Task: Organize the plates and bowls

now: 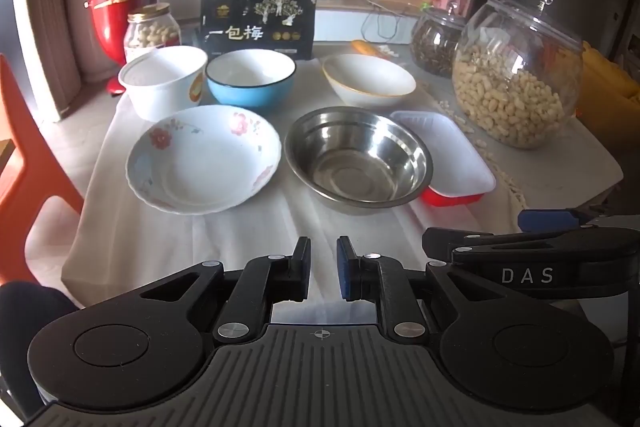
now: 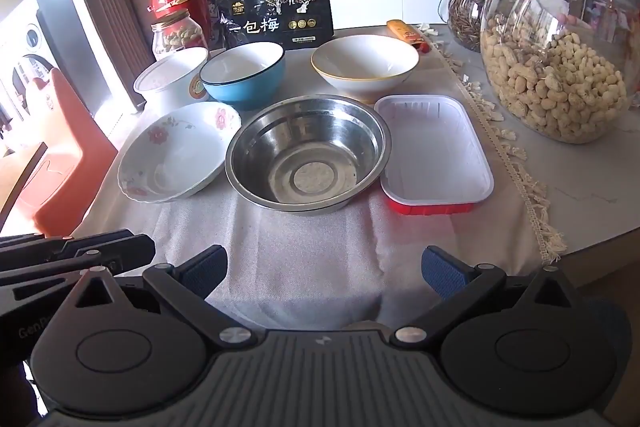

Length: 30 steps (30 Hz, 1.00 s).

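Several empty dishes stand on a cloth-covered table. In front are a floral white bowl [image 1: 204, 159] [image 2: 176, 151], a steel bowl [image 1: 358, 159] [image 2: 306, 153] and a white tray on a red base [image 1: 444, 155] [image 2: 432, 151]. Behind them are a white paper tub [image 1: 164, 83] [image 2: 170, 83], a blue bowl [image 1: 250, 81] [image 2: 242, 75] and a yellow-rimmed white bowl [image 1: 368, 79] [image 2: 364, 67]. My left gripper [image 1: 323, 269] hovers over the near cloth, shut with only a slit and nothing in it. My right gripper [image 2: 324, 271] stands wide open and empty, short of the steel bowl.
A large jar of peanuts [image 1: 516, 75] and a jar of seeds [image 1: 434, 43] stand at the right. A black snack bag [image 1: 258, 23], a small nut jar [image 1: 150, 27] and a red container [image 1: 114, 15] line the back. An orange chair [image 1: 24, 155] is at the left.
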### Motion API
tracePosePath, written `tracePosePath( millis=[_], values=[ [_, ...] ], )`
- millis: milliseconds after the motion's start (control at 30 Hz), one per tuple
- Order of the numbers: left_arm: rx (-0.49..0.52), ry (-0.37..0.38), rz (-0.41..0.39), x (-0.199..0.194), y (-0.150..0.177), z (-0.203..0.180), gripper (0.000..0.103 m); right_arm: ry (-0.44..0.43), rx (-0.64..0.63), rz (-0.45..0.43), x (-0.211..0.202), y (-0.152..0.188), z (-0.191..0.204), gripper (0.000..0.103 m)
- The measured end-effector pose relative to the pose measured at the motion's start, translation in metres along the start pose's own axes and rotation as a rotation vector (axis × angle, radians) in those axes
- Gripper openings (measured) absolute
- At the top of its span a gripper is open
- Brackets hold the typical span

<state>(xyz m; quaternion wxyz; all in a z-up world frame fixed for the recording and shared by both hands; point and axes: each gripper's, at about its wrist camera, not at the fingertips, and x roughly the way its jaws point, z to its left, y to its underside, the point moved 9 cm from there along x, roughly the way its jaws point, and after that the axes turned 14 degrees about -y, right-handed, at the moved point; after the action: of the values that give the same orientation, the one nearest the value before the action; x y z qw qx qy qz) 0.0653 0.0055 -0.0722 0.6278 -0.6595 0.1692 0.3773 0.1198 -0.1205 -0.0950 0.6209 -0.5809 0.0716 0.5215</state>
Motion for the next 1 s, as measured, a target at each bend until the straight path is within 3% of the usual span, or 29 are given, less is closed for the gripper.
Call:
tracePosePath(
  millis=[1000],
  values=[
    [-0.020,0.018,0.015,-0.0014,-0.0014,0.0013,0.017,0.011,0.011,0.007,-0.0015,0.0036,-0.0025,0.103]
  ],
)
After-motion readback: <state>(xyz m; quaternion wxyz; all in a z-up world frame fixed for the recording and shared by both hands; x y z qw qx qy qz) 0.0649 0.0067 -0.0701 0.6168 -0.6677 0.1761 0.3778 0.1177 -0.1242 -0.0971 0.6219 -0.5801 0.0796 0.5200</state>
